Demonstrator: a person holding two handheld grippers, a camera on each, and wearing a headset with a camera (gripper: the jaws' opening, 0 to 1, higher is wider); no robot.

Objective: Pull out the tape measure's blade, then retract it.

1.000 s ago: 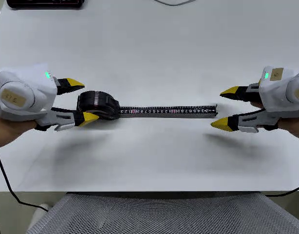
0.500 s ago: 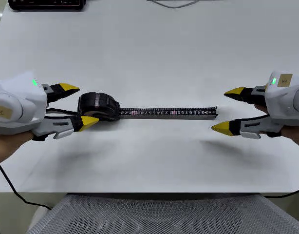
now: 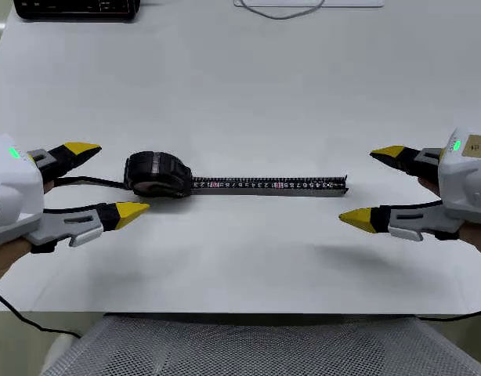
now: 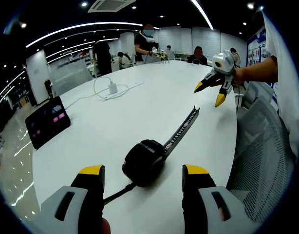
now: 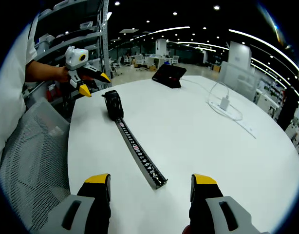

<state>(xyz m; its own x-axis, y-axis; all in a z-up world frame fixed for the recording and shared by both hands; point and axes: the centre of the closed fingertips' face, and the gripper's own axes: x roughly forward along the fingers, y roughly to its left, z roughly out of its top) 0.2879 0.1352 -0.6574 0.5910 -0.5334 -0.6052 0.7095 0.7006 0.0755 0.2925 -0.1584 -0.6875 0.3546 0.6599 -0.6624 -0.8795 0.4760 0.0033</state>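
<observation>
A black tape measure case lies on the white table with its blade drawn out to the right, flat on the surface. The blade's end hook rests free. My left gripper is open, just left of the case and not touching it; in the left gripper view the case sits ahead of the open jaws. My right gripper is open a little right of the hook, holding nothing. In the right gripper view the blade runs away toward the case.
A dark tablet lies at the far left edge of the table, and a white charger with cable at the far middle. A thin black cord trails from the case. A mesh chair back stands below the near table edge.
My left gripper has let go of the case and drawn back to the left. My right gripper has backed slightly right. The tape measure stays where it was.
</observation>
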